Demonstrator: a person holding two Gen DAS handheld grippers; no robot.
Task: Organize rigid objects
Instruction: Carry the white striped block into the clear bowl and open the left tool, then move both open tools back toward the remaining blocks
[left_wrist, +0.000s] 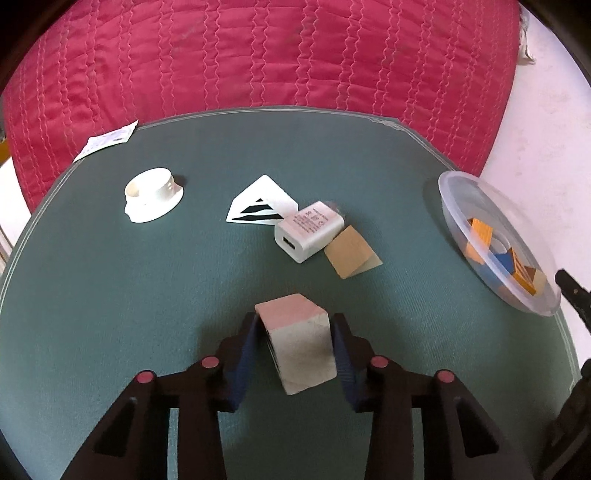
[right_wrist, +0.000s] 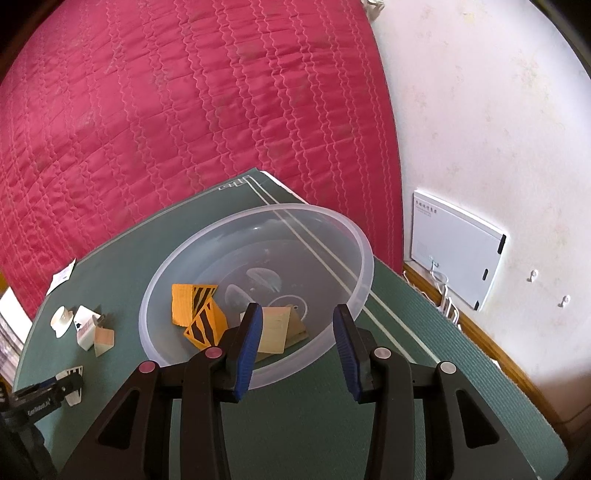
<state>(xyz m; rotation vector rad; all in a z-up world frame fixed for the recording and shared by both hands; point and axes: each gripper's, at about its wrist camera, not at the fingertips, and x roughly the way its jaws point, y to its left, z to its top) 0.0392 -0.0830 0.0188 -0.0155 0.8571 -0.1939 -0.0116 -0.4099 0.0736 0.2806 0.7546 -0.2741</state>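
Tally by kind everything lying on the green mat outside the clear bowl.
blocks: 3 (pink-topped cube, striped triangle, wooden wedge)
charger: 1
white round piece: 1
paper slip: 1
Total: 6

even, soft daylight in both views, fairly bright. strong fisheye bend: green mat (left_wrist: 110, 295) edge curves, dark vignette at corners. soft short shadows beside white ring (left_wrist: 153, 194) and under block (left_wrist: 299, 343). pale wall (right_wrist: 498, 129) near washed out. faint glare spots on clear bowl (right_wrist: 177, 273). slight softness throughout, grain on red quilt (left_wrist: 258, 55).
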